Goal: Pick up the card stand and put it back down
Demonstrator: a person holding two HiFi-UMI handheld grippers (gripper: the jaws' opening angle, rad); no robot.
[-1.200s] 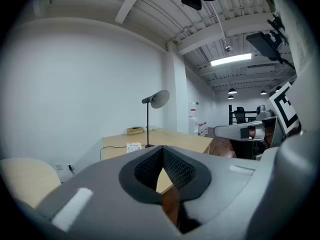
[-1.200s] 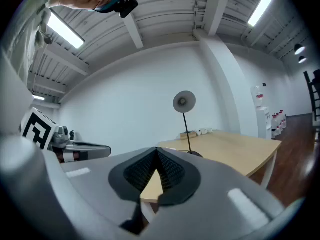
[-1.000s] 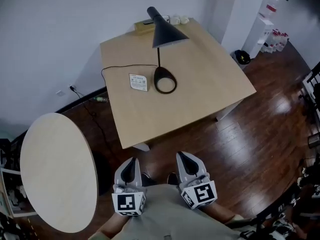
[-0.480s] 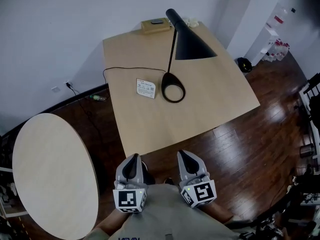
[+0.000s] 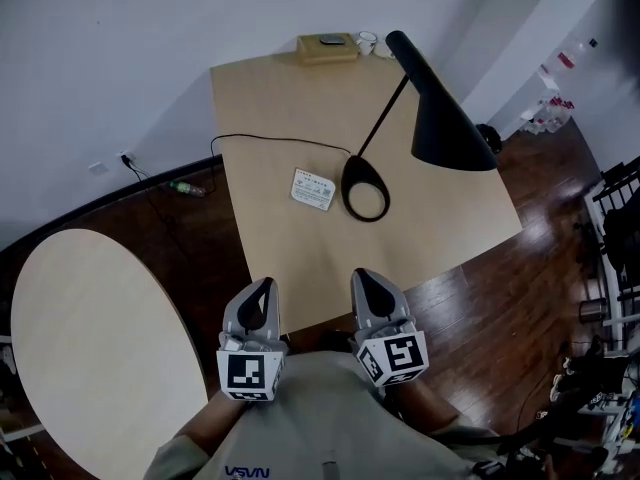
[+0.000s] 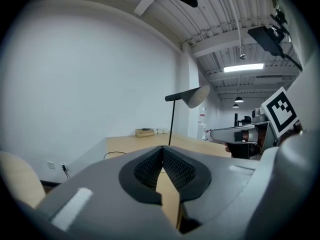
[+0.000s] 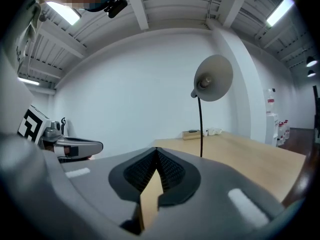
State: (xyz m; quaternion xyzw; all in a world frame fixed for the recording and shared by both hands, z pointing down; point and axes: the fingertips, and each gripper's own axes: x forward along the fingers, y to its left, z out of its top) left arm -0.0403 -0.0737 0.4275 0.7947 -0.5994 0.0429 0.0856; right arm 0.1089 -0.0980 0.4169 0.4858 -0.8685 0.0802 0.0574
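Note:
The card stand [image 5: 313, 190], a small white printed card, sits on the square wooden table [image 5: 290, 258] just left of the lamp's round base. My left gripper [image 5: 265, 289] and right gripper [image 5: 360, 276] are held close to my body at the table's near edge, well short of the card. In each gripper view the jaws meet at their tips with nothing between them: left gripper [image 6: 162, 149], right gripper [image 7: 156, 150]. The card stand does not show in either gripper view.
A black desk lamp [image 5: 440, 118] leans over the table's right side, its ring base [image 5: 366, 188] beside the card and its cord [image 5: 270, 140] trailing left. A tan box [image 5: 327, 47] sits at the far edge. A round table [image 5: 90, 338] stands at left. Dark wood floor [image 5: 510, 308] surrounds.
The view has moved toward the table and swung, so the table and card now sit closer to both grippers. Both grippers stay shut and held near my body.

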